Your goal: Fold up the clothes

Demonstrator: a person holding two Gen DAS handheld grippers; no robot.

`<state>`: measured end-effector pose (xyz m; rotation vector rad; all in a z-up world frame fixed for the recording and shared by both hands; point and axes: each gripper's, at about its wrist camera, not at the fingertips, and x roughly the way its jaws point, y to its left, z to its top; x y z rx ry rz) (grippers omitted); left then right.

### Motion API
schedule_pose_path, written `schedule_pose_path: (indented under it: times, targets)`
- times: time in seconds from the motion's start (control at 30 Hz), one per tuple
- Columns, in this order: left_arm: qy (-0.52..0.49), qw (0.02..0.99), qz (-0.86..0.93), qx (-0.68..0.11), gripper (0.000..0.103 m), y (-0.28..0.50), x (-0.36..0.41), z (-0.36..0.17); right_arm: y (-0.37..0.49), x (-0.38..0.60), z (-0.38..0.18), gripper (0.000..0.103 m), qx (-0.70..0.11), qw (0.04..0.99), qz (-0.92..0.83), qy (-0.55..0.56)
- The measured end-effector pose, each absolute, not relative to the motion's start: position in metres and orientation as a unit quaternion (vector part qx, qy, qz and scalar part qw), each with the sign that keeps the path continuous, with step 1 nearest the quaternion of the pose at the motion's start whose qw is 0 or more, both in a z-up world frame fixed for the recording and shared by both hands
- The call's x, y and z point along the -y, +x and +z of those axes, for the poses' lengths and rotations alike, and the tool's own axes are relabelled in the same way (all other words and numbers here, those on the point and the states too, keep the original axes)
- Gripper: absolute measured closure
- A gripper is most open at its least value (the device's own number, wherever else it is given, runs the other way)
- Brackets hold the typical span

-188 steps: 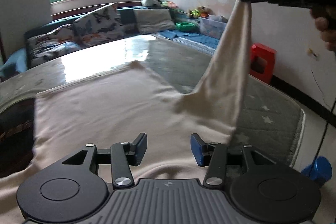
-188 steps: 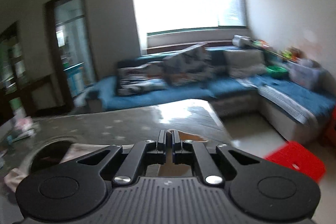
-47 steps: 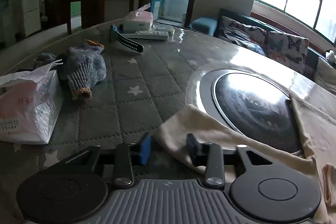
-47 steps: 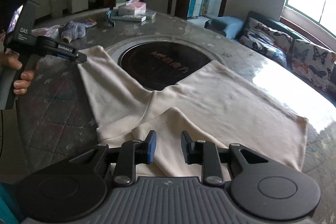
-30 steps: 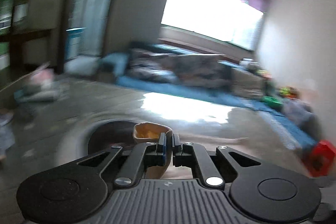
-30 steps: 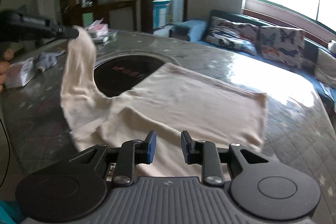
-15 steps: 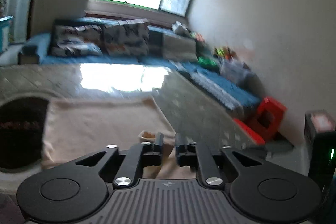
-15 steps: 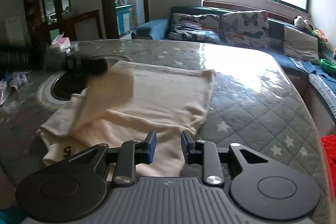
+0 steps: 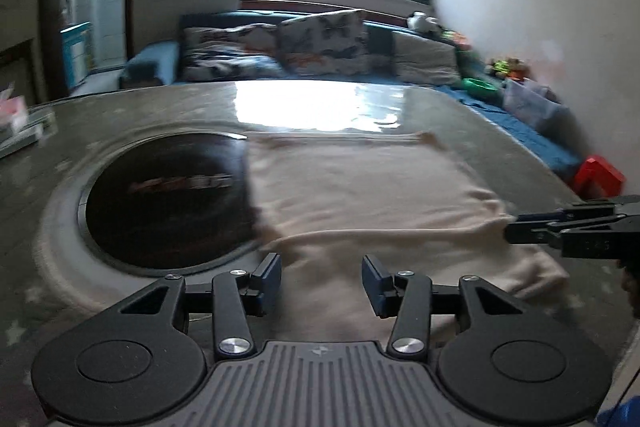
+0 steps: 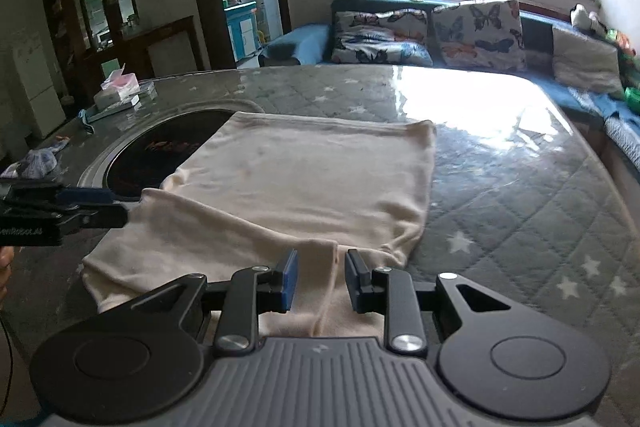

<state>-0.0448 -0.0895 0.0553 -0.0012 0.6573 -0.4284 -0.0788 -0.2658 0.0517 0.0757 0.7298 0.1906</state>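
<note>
A cream garment lies flat on the grey quilted table, its sleeves folded in over the body. It also shows in the left wrist view. My left gripper is open and empty over the garment's near left edge. It appears in the right wrist view at the garment's left side. My right gripper is open and empty over the folded sleeve at the near edge. It appears in the left wrist view at the garment's right side.
A round black hob is set in the table, left of the garment. A tissue box and a knitted item lie at the far left. A sofa with butterfly cushions stands behind. A red box sits on the floor.
My left gripper carried the left sleeve over onto the body, then opened and let it go. My right gripper stayed open and empty.
</note>
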Motion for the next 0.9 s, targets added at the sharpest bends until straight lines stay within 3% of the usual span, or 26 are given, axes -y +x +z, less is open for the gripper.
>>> schedule_pose_path:
  times: [0.1, 0.13, 0.17, 0.27, 0.43, 0.9]
  targets:
    - [0.002, 0.928, -0.184, -0.324, 0.059, -0.038, 0.074, 0.05, -0.07, 0.265, 0.042, 0.078, -0.366, 0.926, 0.083, 0.045]
    - [0.003, 0.929, -0.176, -0.325, 0.067, -0.036, 0.069, 0.048, -0.067, 0.265, 0.039, 0.083, -0.368, 0.925, 0.08, 0.046]
    - [0.003, 0.929, -0.173, -0.326, 0.072, -0.034, 0.067, 0.047, -0.065, 0.265, 0.036, 0.095, -0.371, 0.924, 0.076, 0.047]
    - [0.005, 0.929, -0.179, -0.325, 0.073, -0.025, 0.072, 0.043, -0.066, 0.263, 0.037, 0.1, -0.369, 0.926, 0.064, 0.039]
    - [0.036, 0.928, -0.164, -0.332, 0.077, -0.011, 0.078, 0.025, -0.066, 0.261, 0.036, 0.1, -0.373, 0.926, 0.052, 0.017]
    - [0.056, 0.927, -0.179, -0.326, 0.075, -0.022, 0.077, 0.026, -0.083, 0.256, 0.058, 0.097, -0.357, 0.93, 0.089, -0.009]
